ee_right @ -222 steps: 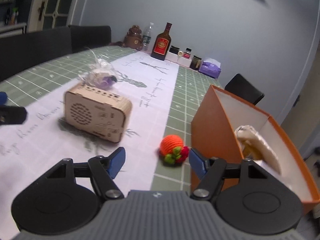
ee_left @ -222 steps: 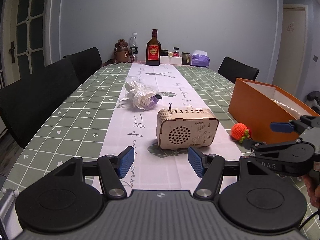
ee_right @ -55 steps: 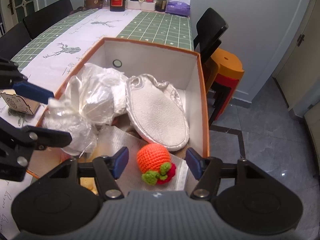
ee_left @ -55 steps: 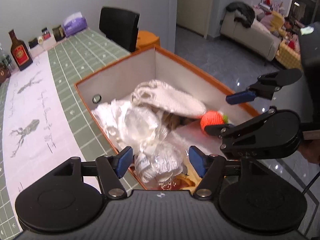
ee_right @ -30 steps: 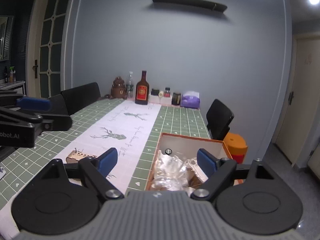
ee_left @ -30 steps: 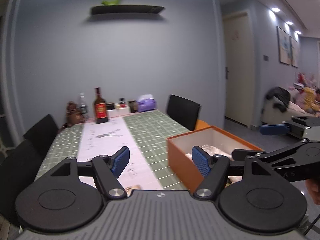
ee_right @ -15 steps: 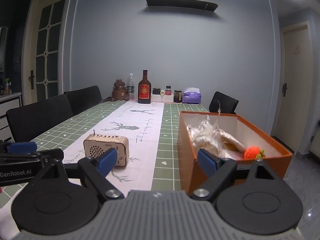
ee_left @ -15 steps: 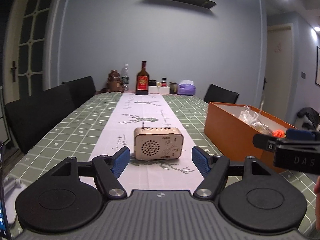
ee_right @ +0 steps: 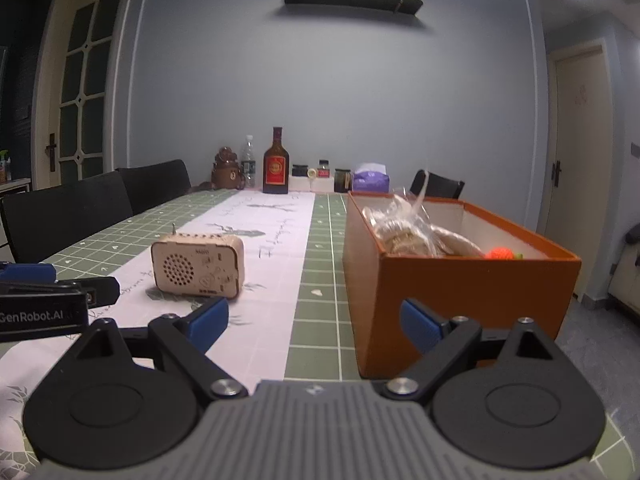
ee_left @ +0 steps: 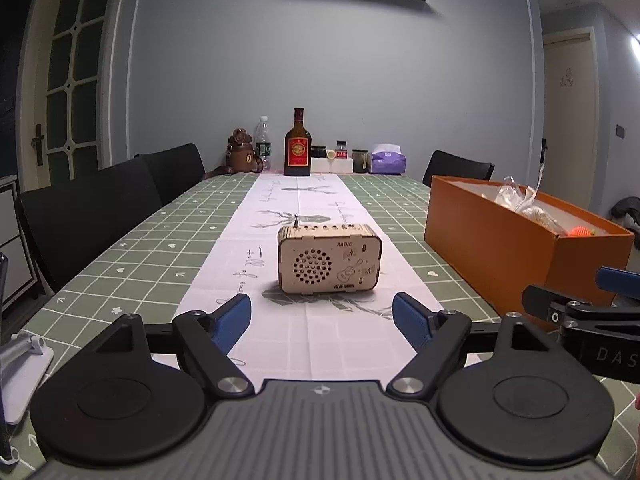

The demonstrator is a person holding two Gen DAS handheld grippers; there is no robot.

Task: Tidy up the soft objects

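An orange box (ee_left: 520, 240) (ee_right: 460, 284) stands on the right side of the table. Inside it lie a crinkled plastic-wrapped bundle (ee_right: 400, 224) (ee_left: 516, 196), a pale soft slipper-like piece (ee_right: 456, 242) and an orange crocheted fruit (ee_right: 500, 254) (ee_left: 580, 232). My left gripper (ee_left: 322, 320) is open and empty, low over the white runner, just short of a wooden radio (ee_left: 329, 258) (ee_right: 197, 266). My right gripper (ee_right: 314, 320) is open and empty in front of the box's near end.
A green checked tablecloth (ee_left: 132, 256) with a white runner covers the long table. At the far end stand a brown bottle (ee_left: 297, 148), a water bottle, a bear figure, jars and a purple tissue pack (ee_left: 387, 158). Black chairs (ee_left: 92, 216) line the left side.
Both grippers have come down from over the box and drawn back to low positions at the near end of the table. The fruit and the bundle now lie in the box.
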